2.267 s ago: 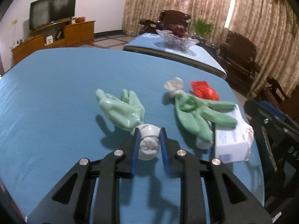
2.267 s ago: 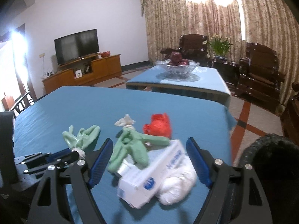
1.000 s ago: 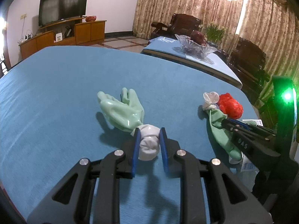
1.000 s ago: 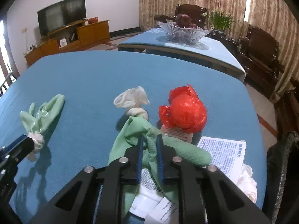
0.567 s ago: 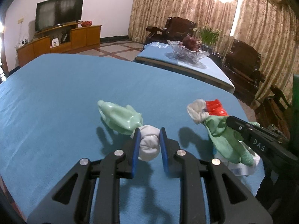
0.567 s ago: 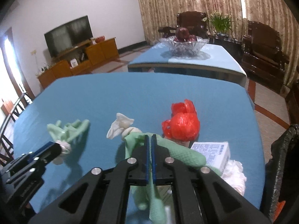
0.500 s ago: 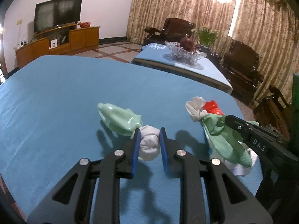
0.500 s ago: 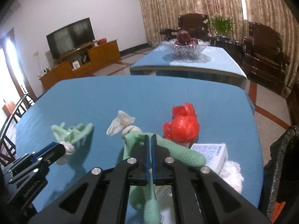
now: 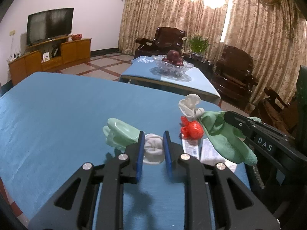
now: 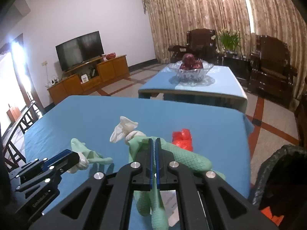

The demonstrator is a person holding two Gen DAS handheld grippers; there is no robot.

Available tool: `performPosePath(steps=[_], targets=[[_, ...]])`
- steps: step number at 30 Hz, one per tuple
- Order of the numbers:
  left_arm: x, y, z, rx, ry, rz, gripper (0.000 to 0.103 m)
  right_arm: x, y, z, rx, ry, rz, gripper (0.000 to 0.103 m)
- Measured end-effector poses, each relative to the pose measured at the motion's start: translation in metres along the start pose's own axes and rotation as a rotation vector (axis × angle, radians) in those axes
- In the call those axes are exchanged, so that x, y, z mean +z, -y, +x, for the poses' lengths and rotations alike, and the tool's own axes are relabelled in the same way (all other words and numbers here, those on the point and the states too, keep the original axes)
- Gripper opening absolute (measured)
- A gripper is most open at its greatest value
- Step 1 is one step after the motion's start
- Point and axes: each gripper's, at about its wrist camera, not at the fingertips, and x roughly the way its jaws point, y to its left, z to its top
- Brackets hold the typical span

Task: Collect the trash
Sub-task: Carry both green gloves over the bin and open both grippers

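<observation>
Blue-padded jaws of the left gripper (image 9: pixel 153 148) pinch one green glove (image 9: pixel 122 134) by its white cuff at lower centre, the right gripper (image 10: pixel 153 149) clamps another glove (image 10: pixel 184 160) mid-body, both lifted clear of the table (image 9: pixel 57 105), presumably for the dark bin (image 10: pixel 284 182) at right.

white walls (image 10: pixel 86 15), patterned curtains (image 9: pixel 239 28), tv (image 9: pixel 50 25), dark armchairs (image 10: pixel 272 65)
</observation>
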Motion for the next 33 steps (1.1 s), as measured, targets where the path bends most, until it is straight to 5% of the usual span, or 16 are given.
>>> performPosePath(steps=[17, 33], targets=[[0.012, 0.075, -0.030, -0.117, 0.055, 0.088, 0.018, 0.004, 0.047, -0.078, -0.053, 0.093, 0.022, 0.002], [0.006, 0.185, -0.024, -0.328, 0.047, 0.188, 0.018, -0.014, 0.143, -0.154, -0.249, 0.137, 0.101, 0.002]])
